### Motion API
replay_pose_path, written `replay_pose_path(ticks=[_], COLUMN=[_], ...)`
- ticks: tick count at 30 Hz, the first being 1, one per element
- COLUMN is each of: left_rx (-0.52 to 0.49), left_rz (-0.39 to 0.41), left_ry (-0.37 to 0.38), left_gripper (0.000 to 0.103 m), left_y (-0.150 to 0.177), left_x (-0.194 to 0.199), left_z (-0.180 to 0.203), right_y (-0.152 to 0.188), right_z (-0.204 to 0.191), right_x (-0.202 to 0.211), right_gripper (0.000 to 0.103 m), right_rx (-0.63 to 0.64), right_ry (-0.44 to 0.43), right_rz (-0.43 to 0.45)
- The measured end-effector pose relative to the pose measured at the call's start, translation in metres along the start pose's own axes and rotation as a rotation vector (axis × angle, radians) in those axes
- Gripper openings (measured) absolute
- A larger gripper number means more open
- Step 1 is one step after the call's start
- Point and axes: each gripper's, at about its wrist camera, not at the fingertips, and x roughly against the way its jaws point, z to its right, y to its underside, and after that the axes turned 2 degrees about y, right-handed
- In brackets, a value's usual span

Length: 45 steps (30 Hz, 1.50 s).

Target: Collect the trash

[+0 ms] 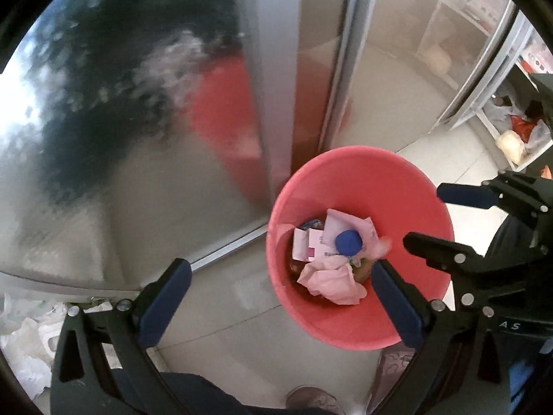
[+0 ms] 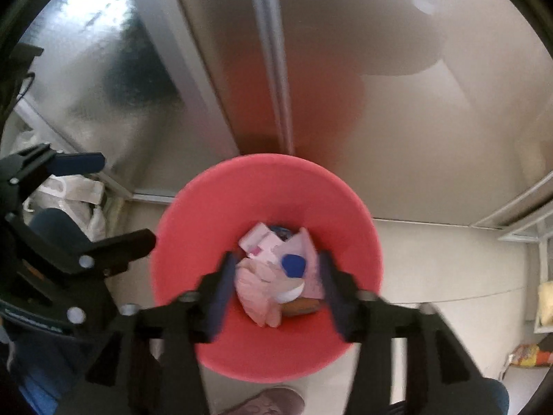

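A red bin (image 1: pixel 349 325) stands on the pale floor by a frosted glass door. It holds crumpled pink paper (image 1: pixel 331 276), white paper scraps (image 1: pixel 311 242) and a blue cap (image 1: pixel 348 242). My left gripper (image 1: pixel 276 297) is open and empty above the bin's left rim. My right gripper (image 2: pixel 273 294) is open and empty directly above the bin (image 2: pixel 214 221), over the pink paper (image 2: pixel 259 290) and the blue cap (image 2: pixel 293 264). The right gripper also shows in the left wrist view (image 1: pixel 439 221), and the left gripper shows in the right wrist view (image 2: pixel 114 200).
A frosted glass door with a metal frame (image 1: pixel 331 69) stands just behind the bin. White plastic bags (image 1: pixel 24 339) lie on the floor at the left. A white shelf (image 1: pixel 511 128) with bags stands at the right. The person's shoe (image 2: pixel 269 401) is below the bin.
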Motion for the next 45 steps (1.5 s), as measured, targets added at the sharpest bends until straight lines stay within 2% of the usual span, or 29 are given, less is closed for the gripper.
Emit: replay_pose_path(ticks=[5,11,13,18,27,30,33,38,45], left_rx=[0.026,0.071,0.066,0.08,0.035,0.002,-0.003,-0.019,-0.042], left_rz=[0.002,0.005,0.013,0.028,0.07,0.094,0.132,0.182,0.227], left_ry=[0.003,0.036,0.021,0.052,0.033,0.026,0.006,0.009,-0.004], left_gripper=[0.103,0.103,0.103,0.103,0.103,0.103,0.103,0.103,0.103], left_y=[-0.001,-0.014,-0.023,-0.051,-0.101,-0.119,-0.133,-0.142,-0.14], left_x=[0.035,0.113,0.15,0.249,0.416,0.464,0.506,0.556,0.594], left_z=[-0.007,-0.015,-0.013,-0.01,-0.008,-0.008,-0.015,-0.03,-0.039], right_y=[-0.01,-0.034,-0.043,-0.071,-0.125,-0.139,-0.151,-0.163,-0.167], right_z=[-0.004,-0.017,-0.023,-0.028,-0.049,-0.056,-0.061,-0.075,-0.095], right_x=[0.021,0.088,0.122,0.209,0.361,0.402,0.44,0.486,0.512], right_gripper=[0.067,0.073,0.077,0.084,0.086,0.092,0.093,0.096,0.101], right_rx=[-0.015,0.006,-0.005,-0.042,-0.059,-0.066,-0.093,-0.119,-0.112], right_ry=[0.004,0.027,0.049,0.062,0.078,0.095,0.098,0.12,0.13], right_rz=[-0.026,-0.049,-0.033,-0.029,0.008,0.059,0.097,0.177,0.252])
